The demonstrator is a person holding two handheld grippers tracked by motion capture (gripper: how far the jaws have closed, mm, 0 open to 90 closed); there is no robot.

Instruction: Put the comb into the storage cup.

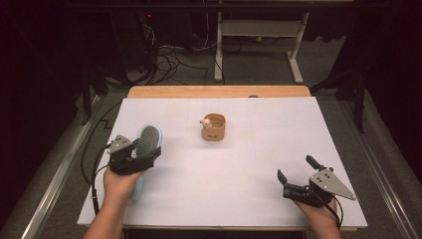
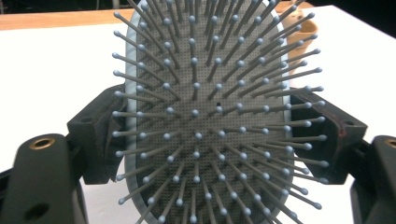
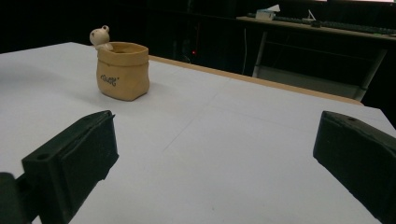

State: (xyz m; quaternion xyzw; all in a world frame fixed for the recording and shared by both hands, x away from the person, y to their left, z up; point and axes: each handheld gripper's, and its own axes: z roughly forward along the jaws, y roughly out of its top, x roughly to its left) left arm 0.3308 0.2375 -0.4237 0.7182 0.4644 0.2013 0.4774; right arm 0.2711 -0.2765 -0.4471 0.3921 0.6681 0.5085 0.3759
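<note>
We hold two grippers. The left gripper is closed on one brush: in the left gripper view its two black jaws press on both sides of the brush head, and the grey bristles face the camera. From the high view, the brush head rises above this gripper at the left side of the table, and its light blue handle goes down past our left hand toward the near edge. The right gripper is at the near right part of the table, with its jaws wide apart and nothing between them; in the right gripper view we see the two jaws at the left and right edges, with bare white table between them. One small tan pot stands upright near the middle of the table, well apart from both grippers. One little bear figure is at the rim of the pot.
</note>
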